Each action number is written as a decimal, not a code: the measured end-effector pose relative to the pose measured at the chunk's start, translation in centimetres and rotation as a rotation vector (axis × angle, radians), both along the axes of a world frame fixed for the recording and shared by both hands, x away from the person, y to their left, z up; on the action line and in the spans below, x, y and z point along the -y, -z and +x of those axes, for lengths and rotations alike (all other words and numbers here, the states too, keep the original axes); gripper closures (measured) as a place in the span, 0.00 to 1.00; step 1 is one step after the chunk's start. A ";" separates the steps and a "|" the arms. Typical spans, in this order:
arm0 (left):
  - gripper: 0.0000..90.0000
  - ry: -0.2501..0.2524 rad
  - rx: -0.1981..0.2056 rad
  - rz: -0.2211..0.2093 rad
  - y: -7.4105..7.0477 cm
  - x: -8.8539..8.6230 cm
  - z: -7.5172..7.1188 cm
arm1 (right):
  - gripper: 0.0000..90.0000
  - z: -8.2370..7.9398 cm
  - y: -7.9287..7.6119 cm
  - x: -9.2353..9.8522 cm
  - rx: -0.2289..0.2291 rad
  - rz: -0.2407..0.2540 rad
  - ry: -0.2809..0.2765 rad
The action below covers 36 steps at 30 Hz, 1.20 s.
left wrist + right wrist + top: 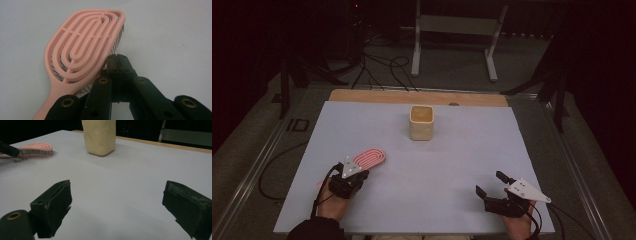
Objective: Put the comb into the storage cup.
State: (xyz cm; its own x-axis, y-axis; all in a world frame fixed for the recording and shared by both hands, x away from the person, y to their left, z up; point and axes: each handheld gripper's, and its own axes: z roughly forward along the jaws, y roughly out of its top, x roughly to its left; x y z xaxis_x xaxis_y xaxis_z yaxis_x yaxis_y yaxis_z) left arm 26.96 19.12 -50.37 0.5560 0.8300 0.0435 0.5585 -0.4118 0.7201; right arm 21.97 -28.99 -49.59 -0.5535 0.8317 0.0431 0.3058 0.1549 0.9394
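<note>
A pink vented hairbrush (371, 157) lies bristles down on the white table top (422, 165) at the front left. My left gripper (357, 172) sits at the brush's near end. In the left gripper view its two black jaws meet at the tips (117, 62) with nothing between them, right against the edge of the hairbrush (82, 47), whose handle runs down under the left linkage. My right gripper (490, 183) rests at the front right, open and empty, its fingertips (53, 202) wide apart.
A cream square cup (421, 122) stands upright at the middle back of the table, also seen in the right gripper view (99, 136). A wooden strip (362, 95) edges the far side. Cables and a metal stand sit on the floor beyond.
</note>
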 end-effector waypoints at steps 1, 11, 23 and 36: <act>1.00 -0.005 -0.001 0.000 0.0 0.0 0.0 | 0.09 0.0 0.0 0.0 0.000 -0.001 0.000; 0.99 -0.025 -0.005 -0.002 0.1 -0.2 0.0 | 0.09 0.0 0.0 0.0 0.000 -0.004 0.001; 0.66 -0.007 0.070 -0.115 -1.3 -0.7 -0.8 | 0.09 0.0 0.0 0.0 0.001 -0.003 -0.002; 0.23 -0.155 0.293 -0.220 -4.5 -4.4 -2.9 | 0.09 0.0 0.0 -0.1 0.002 -0.006 -0.011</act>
